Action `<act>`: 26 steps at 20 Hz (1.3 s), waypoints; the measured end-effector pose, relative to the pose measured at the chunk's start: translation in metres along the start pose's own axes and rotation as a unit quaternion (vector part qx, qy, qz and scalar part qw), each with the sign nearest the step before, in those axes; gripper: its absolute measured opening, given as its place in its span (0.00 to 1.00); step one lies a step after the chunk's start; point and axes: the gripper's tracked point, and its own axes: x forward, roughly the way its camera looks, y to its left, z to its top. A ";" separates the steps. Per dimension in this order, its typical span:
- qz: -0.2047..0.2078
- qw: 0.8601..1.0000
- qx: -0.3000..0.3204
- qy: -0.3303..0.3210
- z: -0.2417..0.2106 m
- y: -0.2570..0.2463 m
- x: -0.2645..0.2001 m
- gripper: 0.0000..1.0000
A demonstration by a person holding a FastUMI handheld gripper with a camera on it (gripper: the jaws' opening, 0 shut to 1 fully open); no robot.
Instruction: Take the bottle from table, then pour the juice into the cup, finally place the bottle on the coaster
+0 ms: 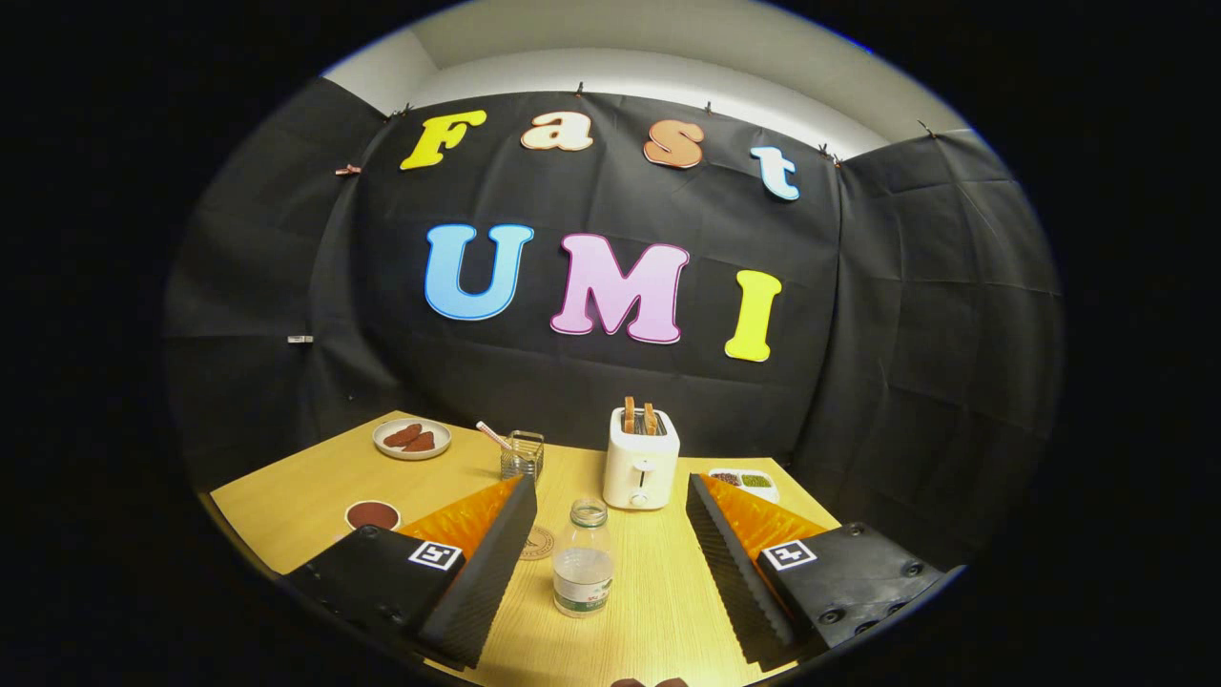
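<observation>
- Tool point(607, 563) spread wide, low in the frame, gripping nothing.
- Bottle point(583, 560) stands upright on the tabletop point(305, 496) between its fingers, untouched.
- Cup point(523, 455) just left of the toaster point(641, 458), beyond them.

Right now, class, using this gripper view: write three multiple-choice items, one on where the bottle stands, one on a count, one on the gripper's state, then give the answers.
1. Where is the bottle?
A. between the gripper's fingers
B. behind the toaster
C. on the plate

2. How many toast slices stand in the toaster?
A. none
B. two
C. four

3. What state is the gripper in?
A. shut on the bottle
B. shut on nothing
C. open

Answers: 1 A, the bottle stands upright on the table between the fingers, nearer than the toaster. 2 B, two slices stick up from its slots. 3 C, both fingers stand wide apart, touching nothing.
</observation>
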 end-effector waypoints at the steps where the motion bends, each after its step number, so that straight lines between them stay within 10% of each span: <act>1: 0.002 1.000 0.002 0.001 0.001 0.001 0.003 0.98; 26: 0.097 0.993 0.055 0.050 -0.123 0.022 0.082 0.98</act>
